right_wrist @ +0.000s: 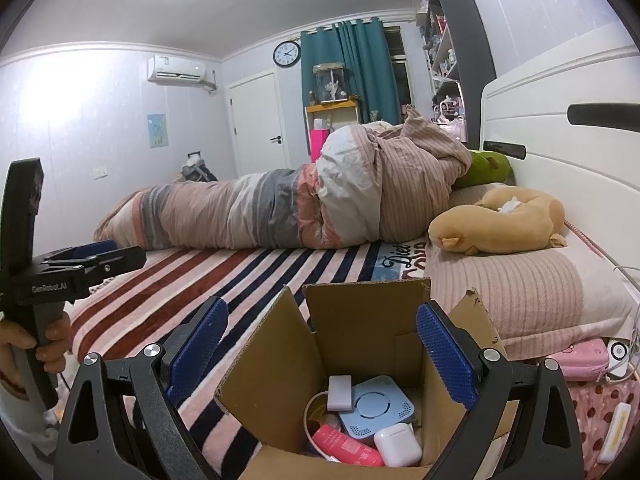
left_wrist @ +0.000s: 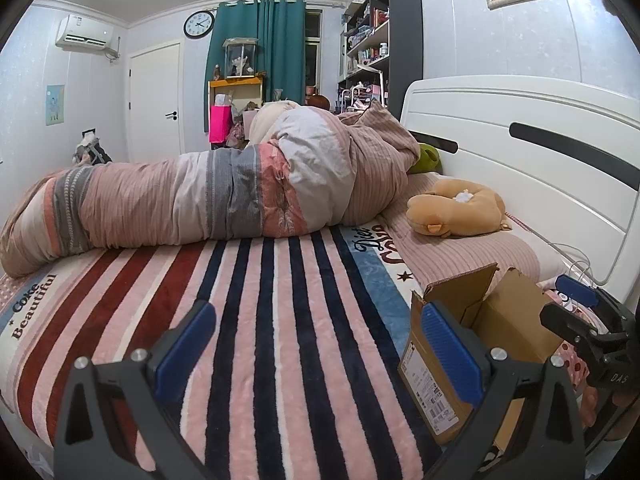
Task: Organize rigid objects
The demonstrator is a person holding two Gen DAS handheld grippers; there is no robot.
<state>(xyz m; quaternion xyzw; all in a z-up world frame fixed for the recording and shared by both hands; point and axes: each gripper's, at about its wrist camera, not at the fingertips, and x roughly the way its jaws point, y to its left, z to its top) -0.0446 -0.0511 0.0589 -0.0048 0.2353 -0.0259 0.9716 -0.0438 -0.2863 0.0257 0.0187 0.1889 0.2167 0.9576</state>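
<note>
Nearest, the right claw (right_wrist: 322, 344) hangs with its blue pads apart and empty, straight above the open brown cardboard box (right_wrist: 276, 364), which sits on the striped plush blanket (right_wrist: 224, 276) at the bed's near edge. Inside the box lie four clear items: one blue square gadget (right_wrist: 378, 408), one white earbud case (right_wrist: 398, 444), one pink tube (right_wrist: 346, 448) and one small pale lilac block (right_wrist: 339, 392). A ring-like thing under them is too hidden to name.

The packing step looks close to finished. Toward 3 o'clock, one pink case (right_wrist: 584, 358) and one white stick-shaped object (right_wrist: 614, 432) lie outside the box; fetching either probably calls for swinging right.

The left claw (left_wrist: 316, 348) is likewise spread, holding nothing, over the blanket at 9 o'clock of the box.

Farther off lie one rolled striped duvet (right_wrist: 280, 204) and one tan plush toy (right_wrist: 500, 220).
</note>
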